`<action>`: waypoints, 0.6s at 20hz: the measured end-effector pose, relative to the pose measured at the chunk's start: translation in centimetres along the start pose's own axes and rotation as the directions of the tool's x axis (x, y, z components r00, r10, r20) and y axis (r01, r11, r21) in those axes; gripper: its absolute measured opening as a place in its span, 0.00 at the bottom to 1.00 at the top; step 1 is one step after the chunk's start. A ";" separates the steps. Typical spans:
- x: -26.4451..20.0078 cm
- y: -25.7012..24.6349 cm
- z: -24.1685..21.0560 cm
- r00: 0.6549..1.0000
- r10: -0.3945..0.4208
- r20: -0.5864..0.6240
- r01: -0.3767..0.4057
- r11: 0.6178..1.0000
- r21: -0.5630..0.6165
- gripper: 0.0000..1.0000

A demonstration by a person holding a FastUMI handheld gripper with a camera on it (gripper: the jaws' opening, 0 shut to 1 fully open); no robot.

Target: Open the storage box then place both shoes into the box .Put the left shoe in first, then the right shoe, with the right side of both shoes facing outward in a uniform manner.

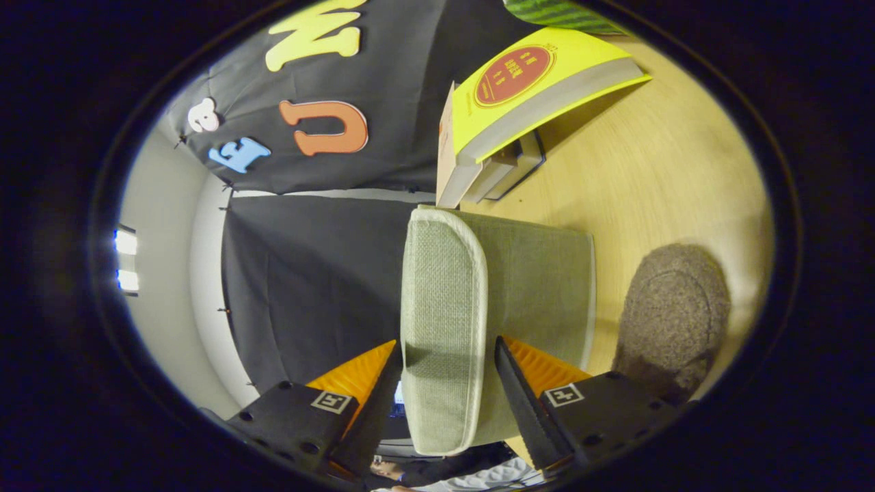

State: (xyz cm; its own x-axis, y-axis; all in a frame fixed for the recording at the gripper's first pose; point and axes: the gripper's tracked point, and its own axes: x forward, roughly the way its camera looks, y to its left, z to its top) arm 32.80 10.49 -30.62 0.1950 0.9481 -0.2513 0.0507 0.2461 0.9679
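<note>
The gripper (448,383) has its fingers set apart on either side of the storage box's lid (443,328), a pale green woven fabric panel with lighter piping. The lid stands between the fingers; whether both press on it cannot be told. The storage box (540,280) body lies just beyond the lid, resting on the wooden tabletop (670,184). One grey-brown felt shoe (673,314) sits on the tabletop beside the box, on the side of the right-hand finger. Beyond the box, a yellow-covered book (526,89) lies atop other books.
</note>
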 end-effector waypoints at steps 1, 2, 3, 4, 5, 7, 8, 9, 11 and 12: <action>0.1 0.3 0.1 1.000 0.006 0.002 -0.006 1.000 -0.003 0.77; -0.2 0.2 0.0 1.000 -0.011 0.003 0.011 1.000 -0.023 0.72; 0.0 0.1 0.2 1.000 -0.019 0.009 0.020 0.999 -0.037 0.70; -0.3 0.2 0.2 1.000 -0.026 0.014 0.026 0.998 -0.050 0.69; -0.4 0.3 0.3 0.999 -0.028 0.021 0.029 0.997 -0.068 0.67; -1.6 0.7 0.4 0.999 -0.028 0.044 0.032 0.996 -0.088 0.60; -2.0 0.7 0.4 0.998 -0.039 0.054 0.044 0.994 -0.098 0.56; -1.9 0.7 0.3 0.998 -0.039 0.057 0.044 0.994 -0.102 0.43; -2.7 1.1 0.7 0.994 -0.040 0.097 0.052 0.992 -0.118 0.34; -3.1 1.8 0.7 0.993 -0.027 0.118 0.043 0.989 -0.141 0.30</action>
State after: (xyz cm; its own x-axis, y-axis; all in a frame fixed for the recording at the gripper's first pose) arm 32.96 7.83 -28.07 0.3077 0.9108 -0.2754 -0.0790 0.3129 0.9465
